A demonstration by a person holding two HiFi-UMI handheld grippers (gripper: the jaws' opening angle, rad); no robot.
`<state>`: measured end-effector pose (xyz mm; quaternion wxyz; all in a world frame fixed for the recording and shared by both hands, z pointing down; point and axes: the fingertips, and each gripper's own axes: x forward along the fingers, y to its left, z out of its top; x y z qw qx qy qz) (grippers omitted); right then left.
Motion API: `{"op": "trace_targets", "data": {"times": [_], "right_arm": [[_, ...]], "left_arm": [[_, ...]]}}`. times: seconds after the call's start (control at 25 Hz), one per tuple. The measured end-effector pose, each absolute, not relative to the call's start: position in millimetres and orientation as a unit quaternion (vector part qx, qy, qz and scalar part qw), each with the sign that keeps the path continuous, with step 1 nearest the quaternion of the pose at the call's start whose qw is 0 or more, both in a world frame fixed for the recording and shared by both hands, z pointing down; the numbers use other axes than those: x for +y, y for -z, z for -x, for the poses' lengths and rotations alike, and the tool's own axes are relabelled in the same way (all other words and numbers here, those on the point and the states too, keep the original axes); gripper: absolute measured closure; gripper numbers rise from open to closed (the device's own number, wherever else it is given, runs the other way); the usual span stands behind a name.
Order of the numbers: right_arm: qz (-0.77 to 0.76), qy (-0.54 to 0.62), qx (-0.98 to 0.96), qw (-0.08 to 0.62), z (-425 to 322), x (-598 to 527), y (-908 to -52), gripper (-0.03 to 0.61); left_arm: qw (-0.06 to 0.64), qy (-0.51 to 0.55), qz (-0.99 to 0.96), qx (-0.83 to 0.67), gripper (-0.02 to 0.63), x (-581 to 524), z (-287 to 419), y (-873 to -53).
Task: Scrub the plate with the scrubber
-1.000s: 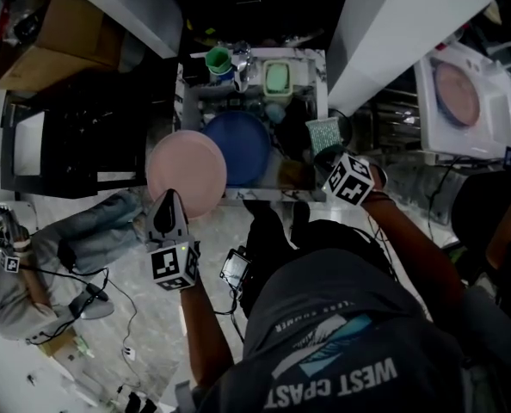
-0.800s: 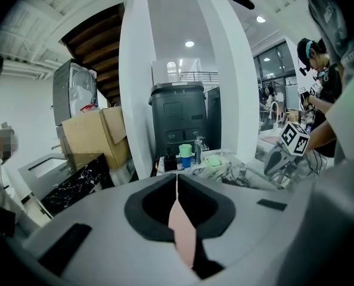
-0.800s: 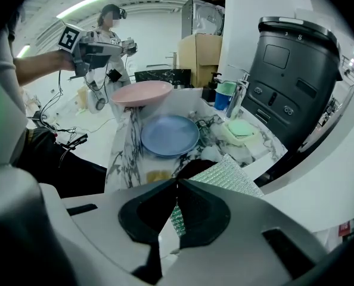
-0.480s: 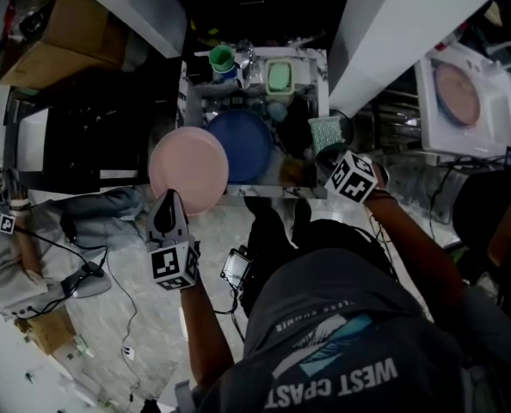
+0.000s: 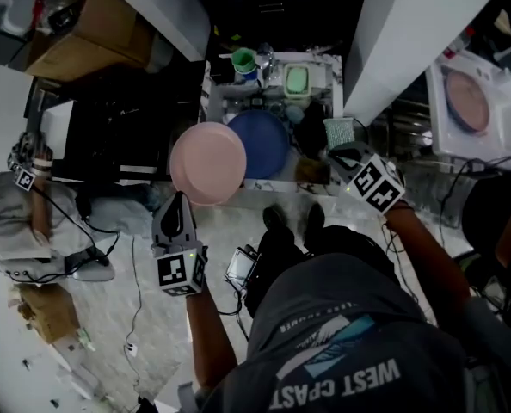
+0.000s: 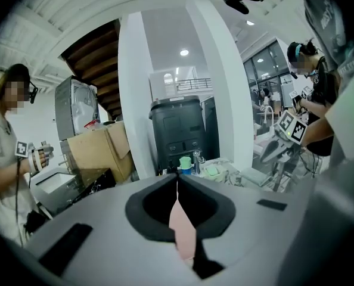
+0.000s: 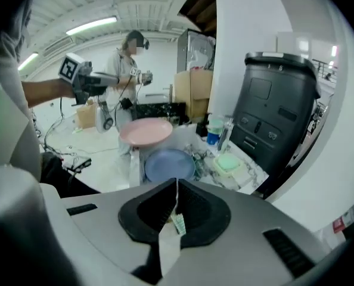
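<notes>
A pink plate hangs over the counter's left front corner, and my left gripper is shut on its near rim. In the left gripper view the plate's rim shows as a pink sliver clamped between the jaws. My right gripper is shut on a green scrubber, which it holds above the counter's right side, apart from the plate. The scrubber sits pinched between the jaws in the right gripper view, with the pink plate farther off to the left.
A blue plate lies on the marble counter. Behind it stand a green cup and a green soap tray. White pillars flank the counter. A dark bin stands behind it. Another person with grippers works at the left.
The head view has shifted, so everything sits further right in the frame. Both grippers keep their hold; plate and scrubber stay about as far apart as before.
</notes>
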<state>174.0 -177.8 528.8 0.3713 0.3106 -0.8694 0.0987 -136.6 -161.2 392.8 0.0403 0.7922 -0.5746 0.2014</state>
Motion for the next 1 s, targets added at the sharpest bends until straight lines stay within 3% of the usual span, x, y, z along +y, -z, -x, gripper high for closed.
{"op": "trace_targets", "data": {"times": [0.28,0.4,0.64,1.0], "right_arm": [[-0.315,-0.056,-0.933,0.165,-123.1,-159.6,-348.7,0.548],[-0.296,-0.015,-0.949,0.107,-84.3,-127.5,-282.5,0.549],[-0.263,0.048,-0.959,0.089,-15.3,-36.3,-215.8,0.551],[-0.247,0.091,-0.959,0.107,55.3,94.5,-202.7,0.551]], "left_arm": [[0.011,-0.164,-0.83,-0.533,0.609,-117.4,119.1,-322.6],[-0.012,-0.139,-0.852,-0.505,0.609,-95.4,115.6,-286.0],[-0.075,-0.114,-0.882,-0.452,0.609,-24.5,112.3,-230.3],[-0.151,-0.104,-0.886,-0.426,0.609,102.4,149.0,-205.6]]}}
